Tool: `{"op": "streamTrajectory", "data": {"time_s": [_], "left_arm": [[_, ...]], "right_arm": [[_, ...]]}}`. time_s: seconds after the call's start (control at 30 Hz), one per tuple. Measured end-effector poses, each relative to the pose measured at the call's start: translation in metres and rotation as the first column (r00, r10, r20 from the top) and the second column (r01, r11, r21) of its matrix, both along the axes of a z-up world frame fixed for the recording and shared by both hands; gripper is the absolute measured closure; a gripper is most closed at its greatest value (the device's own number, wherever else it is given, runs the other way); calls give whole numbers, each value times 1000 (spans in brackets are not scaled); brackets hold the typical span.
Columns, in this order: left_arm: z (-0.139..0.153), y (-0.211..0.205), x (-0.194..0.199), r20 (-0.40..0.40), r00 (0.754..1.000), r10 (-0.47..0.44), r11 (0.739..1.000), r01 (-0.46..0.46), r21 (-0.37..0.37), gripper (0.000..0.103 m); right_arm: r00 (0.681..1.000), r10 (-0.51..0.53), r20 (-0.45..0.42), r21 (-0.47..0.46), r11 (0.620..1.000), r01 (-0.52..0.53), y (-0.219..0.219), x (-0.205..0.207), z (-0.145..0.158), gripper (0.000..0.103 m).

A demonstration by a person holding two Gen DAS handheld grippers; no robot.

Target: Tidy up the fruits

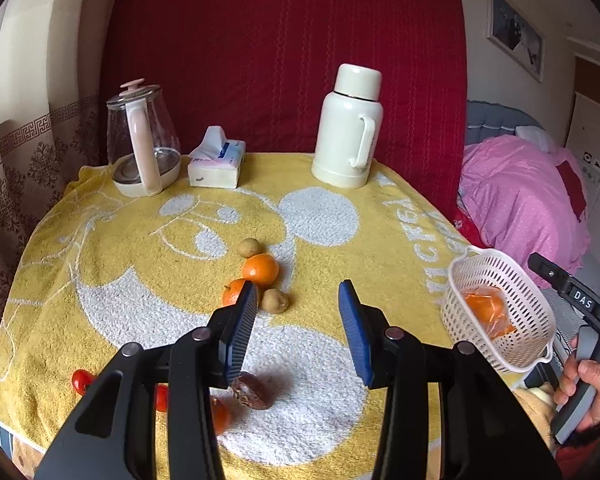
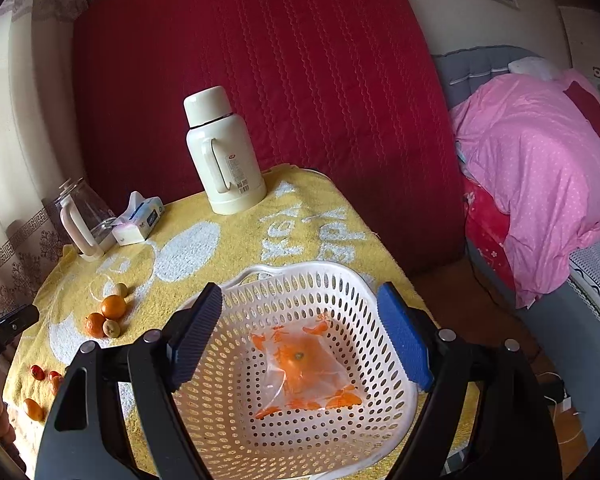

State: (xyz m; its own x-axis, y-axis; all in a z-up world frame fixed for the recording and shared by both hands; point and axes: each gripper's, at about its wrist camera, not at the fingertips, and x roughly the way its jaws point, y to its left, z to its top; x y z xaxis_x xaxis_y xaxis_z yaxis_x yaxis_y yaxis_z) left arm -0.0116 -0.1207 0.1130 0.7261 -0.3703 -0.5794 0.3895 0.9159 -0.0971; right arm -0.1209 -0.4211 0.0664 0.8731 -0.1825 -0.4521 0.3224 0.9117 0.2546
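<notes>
A white perforated basket [image 2: 340,280] [image 1: 500,276] sits at the table's right edge with a bagged orange [image 2: 304,364] [image 1: 486,308] inside. My right gripper [image 2: 300,340] is open and empty just above the basket. My left gripper [image 1: 300,312] is open and empty above the table's middle. Ahead of it lie two oranges [image 1: 261,268] [image 1: 233,292] and two small brownish fruits [image 1: 249,247] [image 1: 274,300]. A dark date [image 1: 252,390], red small fruits [image 1: 80,380] and a small orange fruit [image 1: 221,414] lie under its fingers.
A yellow towel [image 1: 140,248] covers the table. At the back stand a glass kettle [image 1: 142,140], a tissue pack [image 1: 216,164] and a white thermos [image 1: 348,128]. A red padded wall is behind. A pink quilt [image 2: 540,184] lies on a bed at right.
</notes>
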Motion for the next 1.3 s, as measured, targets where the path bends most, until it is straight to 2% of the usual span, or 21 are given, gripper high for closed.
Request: {"op": "streamTrajectory", "data": {"time_s": [0.2,0.43,0.57,0.77,1.0,1.17,1.27,1.3], "left_arm": [[-25,23,13,-104,994,24,999,-26,-22,58],[-60,22,10,-172,985,0,999,8,48,58],[-81,21,12,-183,983,7,994,13,110,58],[-88,18,13,-148,989,4,986,21,167,58],[-90,10,1,-129,988,-89,957,120,266,58],[-93,7,-7,-116,981,-158,910,190,369,58],[-92,7,-5,-129,974,-185,897,221,382,59],[-92,7,-4,-138,972,-188,900,227,373,63]], "right_arm": [[1000,8,0,1,1000,-8,1,0,0,22],[1000,14,-6,11,1000,-14,0,3,-3,22],[1000,16,-5,13,1000,-16,1,3,-3,22],[1000,10,3,16,1000,-10,-1,2,-1,22],[1000,8,8,19,1000,-8,-2,0,-1,22],[1000,9,10,17,1000,-9,-3,-1,0,22],[1000,5,17,18,1000,-5,-3,-2,2,22],[1000,3,19,18,1000,-4,-3,-3,3,22]]}}
